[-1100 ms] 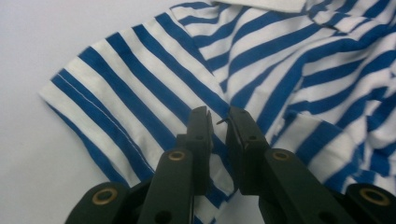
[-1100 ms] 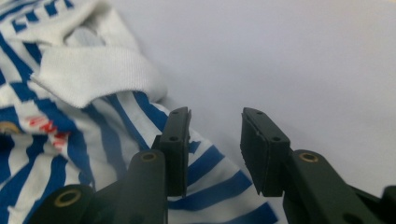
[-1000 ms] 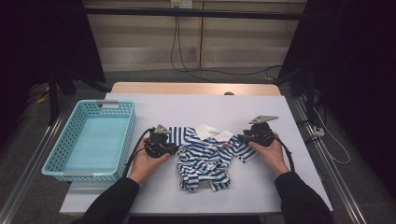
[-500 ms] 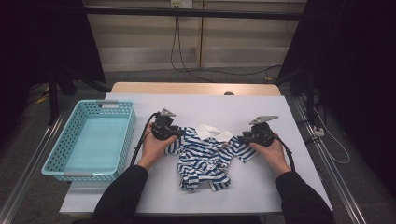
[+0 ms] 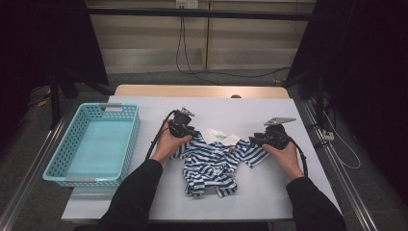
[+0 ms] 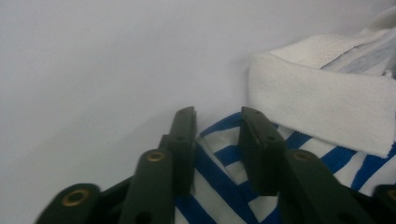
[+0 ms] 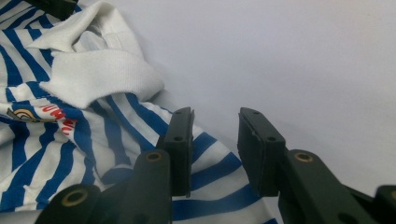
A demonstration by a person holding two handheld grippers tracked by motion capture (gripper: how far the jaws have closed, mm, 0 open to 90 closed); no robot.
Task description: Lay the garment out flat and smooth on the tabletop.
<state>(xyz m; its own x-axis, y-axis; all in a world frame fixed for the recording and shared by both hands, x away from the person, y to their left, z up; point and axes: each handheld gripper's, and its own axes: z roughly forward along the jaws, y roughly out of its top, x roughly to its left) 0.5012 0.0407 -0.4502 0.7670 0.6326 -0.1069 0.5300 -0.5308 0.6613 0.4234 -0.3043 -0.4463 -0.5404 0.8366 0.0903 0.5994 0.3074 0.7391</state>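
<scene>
Two claws: both work on one striped shirt, so the lines below run outward from it.
Shirt: the blue-and-white striped shirt (image 5: 216, 161) lies crumpled at the middle of the table (image 5: 250, 113), white collar (image 5: 222, 137) at the far edge, lower half bunched toward the person.
Left claw: the left claw (image 6: 217, 140) sits at the shoulder beside the collar; its jaws have just been closing and striped cloth lies between them, though a gap remains and I judge the pads not yet pressing.
Right claw: the right claw (image 7: 215, 140) hovers over the opposite sleeve edge, jaws parted, fabric under them but not pinched.
Step, as I judge it: taking both shoulders to spread the shirt flat.
Advice: pinch a single layer at each shoulder seam, level with each other, then pull apart evenly.
Basket: the turquoise basket (image 5: 126, 144) stands to the left, well apart.
</scene>
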